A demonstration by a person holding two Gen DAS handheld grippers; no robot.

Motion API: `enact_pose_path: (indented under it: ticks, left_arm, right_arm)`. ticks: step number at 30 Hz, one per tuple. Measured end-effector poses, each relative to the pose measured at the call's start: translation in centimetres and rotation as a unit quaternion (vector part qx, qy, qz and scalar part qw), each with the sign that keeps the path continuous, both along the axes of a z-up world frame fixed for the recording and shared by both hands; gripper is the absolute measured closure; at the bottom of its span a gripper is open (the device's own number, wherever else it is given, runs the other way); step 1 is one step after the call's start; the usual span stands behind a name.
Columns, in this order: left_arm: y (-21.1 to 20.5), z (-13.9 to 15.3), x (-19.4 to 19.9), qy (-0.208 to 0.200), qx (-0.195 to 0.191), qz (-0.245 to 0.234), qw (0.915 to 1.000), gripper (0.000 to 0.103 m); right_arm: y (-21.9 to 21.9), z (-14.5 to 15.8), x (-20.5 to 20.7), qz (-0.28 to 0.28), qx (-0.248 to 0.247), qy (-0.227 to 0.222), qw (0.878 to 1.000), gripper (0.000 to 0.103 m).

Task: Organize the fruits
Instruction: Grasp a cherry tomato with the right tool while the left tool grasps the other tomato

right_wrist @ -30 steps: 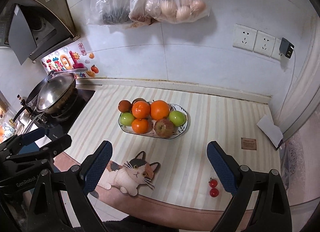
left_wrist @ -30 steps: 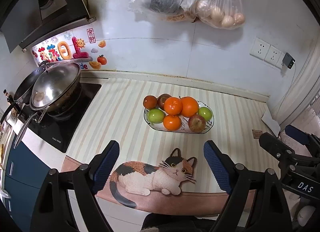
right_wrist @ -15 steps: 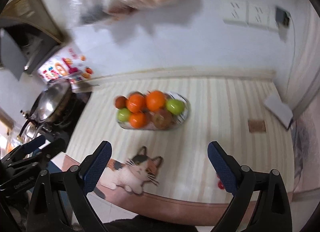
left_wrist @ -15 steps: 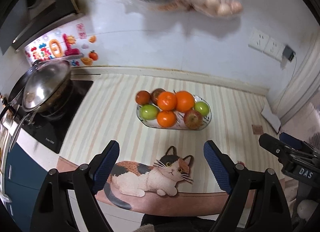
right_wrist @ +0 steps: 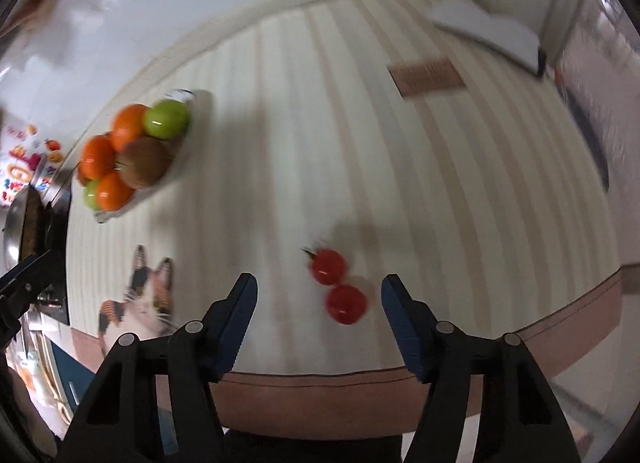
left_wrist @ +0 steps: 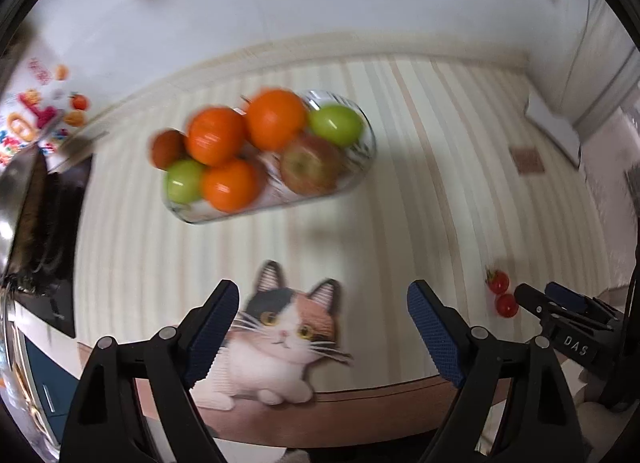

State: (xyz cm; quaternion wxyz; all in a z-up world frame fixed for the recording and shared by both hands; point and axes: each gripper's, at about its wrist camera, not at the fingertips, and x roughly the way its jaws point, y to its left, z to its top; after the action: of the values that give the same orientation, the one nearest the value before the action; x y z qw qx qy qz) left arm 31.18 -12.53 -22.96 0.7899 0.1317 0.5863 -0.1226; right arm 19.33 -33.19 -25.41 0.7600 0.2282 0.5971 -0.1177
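- While its jaws are closing on nothing, the right gripper (right_wrist: 318, 305) has two cherry tomatoes (right_wrist: 336, 287) just ahead, nearer its right pad.
- The left gripper (left_wrist: 322, 323) is spread wide, empty, fruit bowl (left_wrist: 362, 167) far ahead.

Left gripper (left_wrist: 323, 327) spread; right gripper (right_wrist: 319, 313) closing.

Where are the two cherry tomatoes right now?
The cherry tomatoes lie loose on the striped counter, near its front edge, between the closing right claw's fingers, untouched, far right of the fruit plate.
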Motion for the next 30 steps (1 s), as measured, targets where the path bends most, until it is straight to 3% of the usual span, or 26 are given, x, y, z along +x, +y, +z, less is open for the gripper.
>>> enact_pose_path:
  ticks: [5,11,15,20,27,30]
  left_arm:
    - [-2.9,-3.9,0.3,0.042,0.018,-0.021,0.9987,0.017]
    - [-5.7,-5.8,0.3,0.063,0.018,-0.037,0.9971,0.017]
    - [-7.3,-6.4,0.0,0.082,-0.006,-0.048,0.9955,0.017]
    - [-10.2,-7.7,-0.5,0.142,-0.064,-0.070,0.9853,0.018]
    - [-15.1,-9.9,-2.4,0.151,-0.046,-0.138,0.9778,0.027]
    - [-16.2,-10.7,-2.7,0.152,-0.037,-0.154,0.9756,0.038]
  right_arm:
    - [0.3,-2.7,-0.5,0.004,0.003,0.007,1.000,0.046]
    - [1.3,-4.1,-0.9,0.022,-0.016,-0.006,1.000,0.069]
    - [1.4,-4.0,-1.5,0.031,-0.029,-0.017,0.999,0.071]
    - [-1.1,-3.3,-2.9,0.001,-0.035,-0.020,0.999,0.071]
    - [-4.3,-3.1,-5.8,-0.040,-0.047,-0.015,0.998,0.070]
    - [-5.2,-3.1,-7.1,-0.056,-0.045,-0.014,0.997,0.070]
